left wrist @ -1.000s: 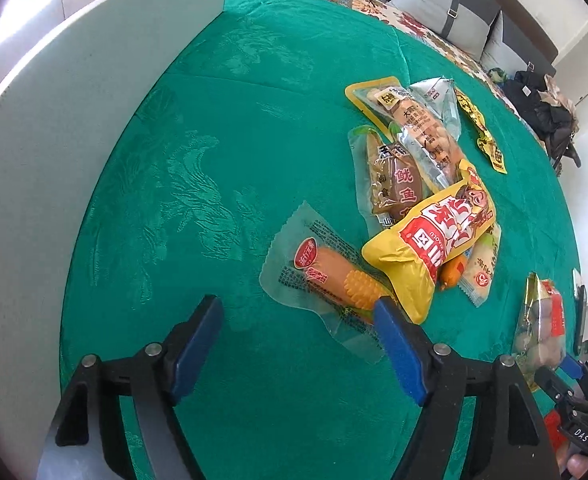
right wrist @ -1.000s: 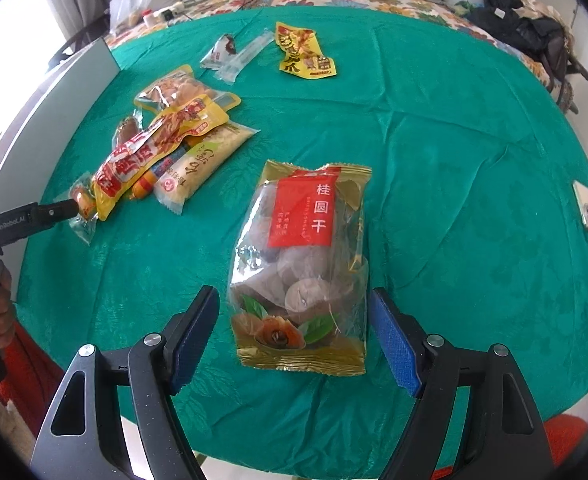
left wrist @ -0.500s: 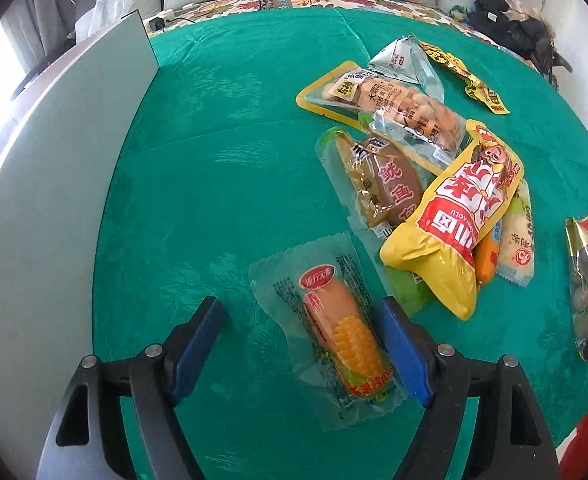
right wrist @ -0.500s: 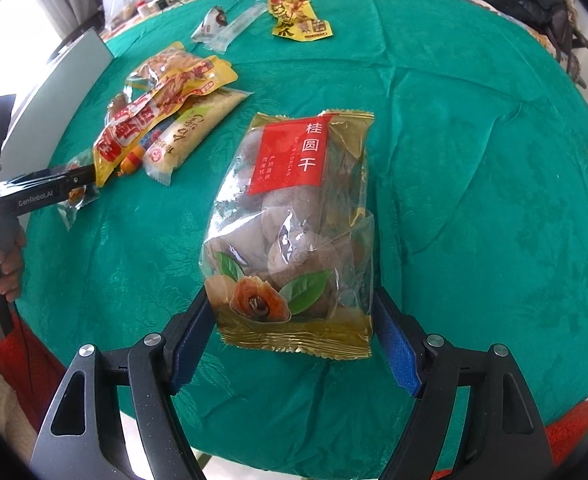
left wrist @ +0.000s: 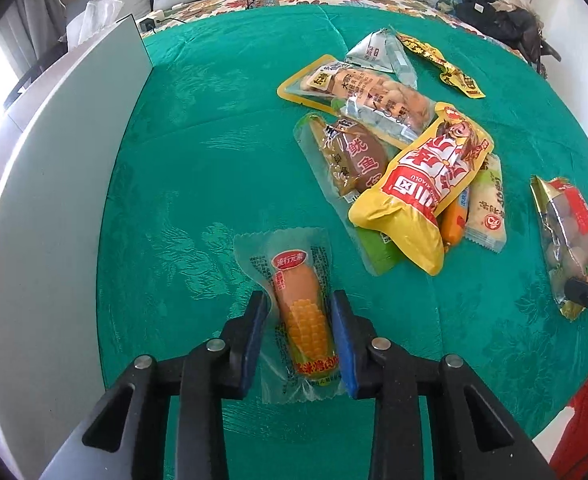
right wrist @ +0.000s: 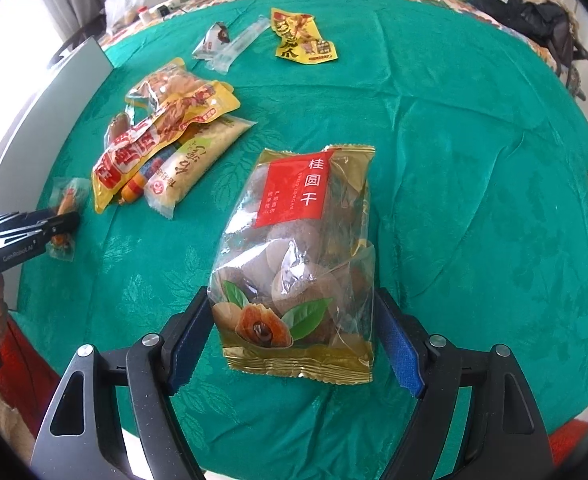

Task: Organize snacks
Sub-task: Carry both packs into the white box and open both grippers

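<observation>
A clear-wrapped corn sausage packet (left wrist: 304, 316) lies flat on the green tabletop (left wrist: 198, 168), its long axis running toward 12 o'clock. From it, at about 1 o'clock, sits a heap of snacks: a yellow-and-red bag (left wrist: 422, 184) lies on top, over a brown squid packet (left wrist: 354, 152) and a pale bar packet (left wrist: 488, 208). A gold-edged dried longan bag (right wrist: 298, 264), red label uppermost, lies apart from the heap at 3 o'clock.
</observation>
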